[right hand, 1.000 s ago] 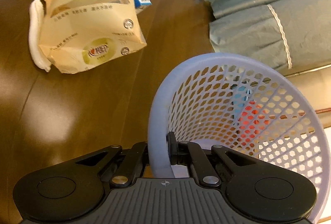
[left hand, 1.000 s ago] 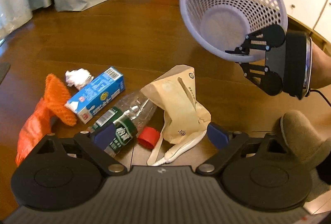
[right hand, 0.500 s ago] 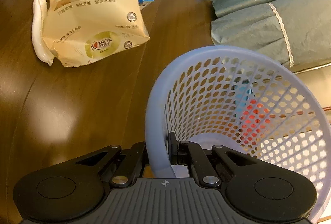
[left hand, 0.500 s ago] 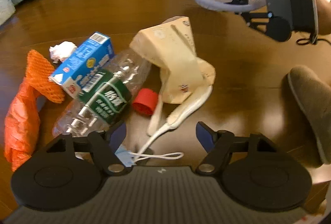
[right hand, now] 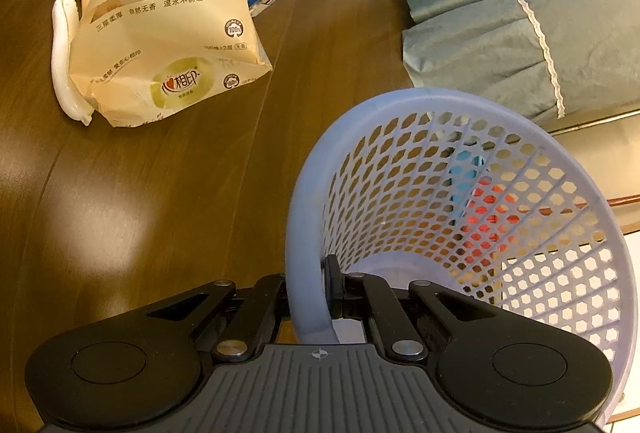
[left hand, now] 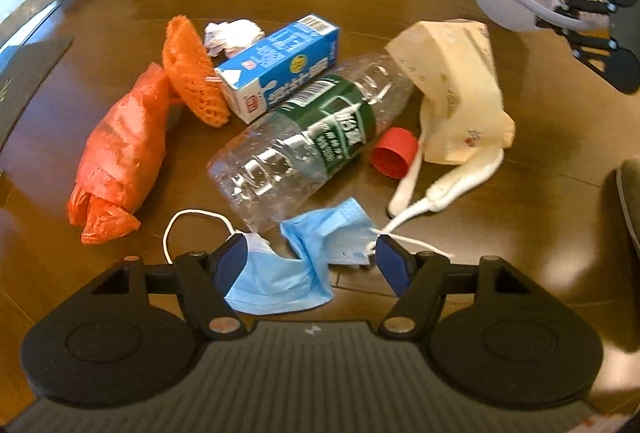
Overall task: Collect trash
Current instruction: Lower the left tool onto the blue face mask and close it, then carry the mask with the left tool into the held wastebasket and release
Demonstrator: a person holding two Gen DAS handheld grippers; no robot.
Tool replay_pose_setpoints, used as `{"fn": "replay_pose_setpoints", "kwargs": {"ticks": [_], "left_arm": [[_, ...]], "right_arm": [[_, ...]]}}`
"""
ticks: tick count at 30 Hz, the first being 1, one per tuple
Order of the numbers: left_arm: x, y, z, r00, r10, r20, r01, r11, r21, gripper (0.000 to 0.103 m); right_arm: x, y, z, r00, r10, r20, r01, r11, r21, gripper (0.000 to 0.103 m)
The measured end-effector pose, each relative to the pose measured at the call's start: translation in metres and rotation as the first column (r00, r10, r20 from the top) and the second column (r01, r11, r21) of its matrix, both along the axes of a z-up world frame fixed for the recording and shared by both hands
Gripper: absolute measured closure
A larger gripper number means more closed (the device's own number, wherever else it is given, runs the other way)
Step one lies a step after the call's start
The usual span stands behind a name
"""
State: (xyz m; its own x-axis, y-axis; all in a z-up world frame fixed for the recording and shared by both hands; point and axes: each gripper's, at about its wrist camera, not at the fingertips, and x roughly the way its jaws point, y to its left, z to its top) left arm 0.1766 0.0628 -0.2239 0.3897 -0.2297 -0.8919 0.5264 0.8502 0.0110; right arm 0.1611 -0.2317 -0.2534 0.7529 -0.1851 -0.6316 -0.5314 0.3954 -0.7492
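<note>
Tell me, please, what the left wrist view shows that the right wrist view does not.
Only the left wrist view shows the orange bag, the red cap and the open left tool over the mask. Only the right shows the bedding and the right tool gripping the basket rim. Both show the tissue pack and bottle.

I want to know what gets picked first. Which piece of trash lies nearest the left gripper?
The blue face mask: it lies between the open left gripper's fingers. The plastic bottle and the rest lie farther off.

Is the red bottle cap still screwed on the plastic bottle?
No, the red cap lies on the floor beside the plastic bottle, apart from its neck.
</note>
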Motion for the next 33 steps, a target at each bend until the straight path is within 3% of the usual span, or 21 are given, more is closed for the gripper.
{"fn": "replay_pose_setpoints", "kwargs": {"ticks": [4, 8, 15, 21, 33], "left_arm": [[0.006, 0.005, -0.012, 0.996, 0.071, -0.046, -0.069, 0.997, 0.035, 0.041], [0.005, 0.011, -0.022, 0.993, 0.094, -0.075, -0.091, 0.995, 0.046, 0.064], [0.005, 0.021, -0.025, 0.990, 0.117, -0.081, -0.113, 0.992, 0.056, 0.084], [0.000, 0.024, -0.013, 0.992, 0.096, -0.077, -0.090, 0.993, 0.076, 0.088], [-0.012, 0.018, 0.054, 1.000, 0.026, 0.006, -0.026, 0.996, 0.087, 0.089]], "right_arm": [[0.002, 0.001, 0.001, 1.000, 0.004, -0.004, -0.004, 1.000, -0.008, 0.103], [0.000, 0.002, -0.001, 1.000, 0.006, -0.007, -0.006, 1.000, -0.013, 0.103], [0.001, 0.002, 0.000, 1.000, 0.002, -0.012, -0.002, 1.000, -0.014, 0.103], [-0.002, 0.004, 0.000, 1.000, -0.008, -0.011, 0.007, 1.000, -0.014, 0.103], [0.001, 0.009, 0.001, 1.000, -0.005, -0.021, 0.004, 1.000, -0.027, 0.103]]}}
